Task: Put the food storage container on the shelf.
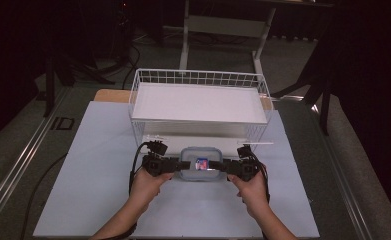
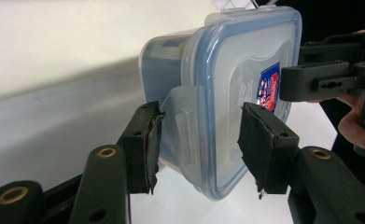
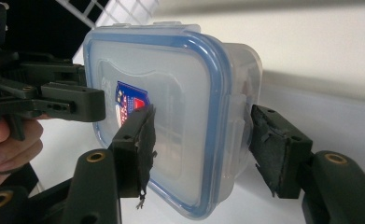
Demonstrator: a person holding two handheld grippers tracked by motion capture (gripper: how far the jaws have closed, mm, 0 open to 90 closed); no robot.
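A clear plastic container [image 1: 199, 170] with a blue-rimmed lid and a blue and red sticker rests on the table just in front of the wire basket. My left gripper [image 1: 183, 165] is at its left end and my right gripper [image 1: 217, 166] at its right end. In the left gripper view the open gripper [image 2: 199, 149] straddles the container [image 2: 227, 93] at its side latch, one pad over the lid and one by the body. The right gripper [image 3: 201, 149] is open the same way around the opposite latch of the container [image 3: 171, 93]. Small gaps show at the pads.
A white wire basket [image 1: 135, 97] with a white liner stands directly behind the container. The pale table board [image 1: 93, 200] spreads out to both sides and towards me. Table legs and cables lie on the floor beyond.
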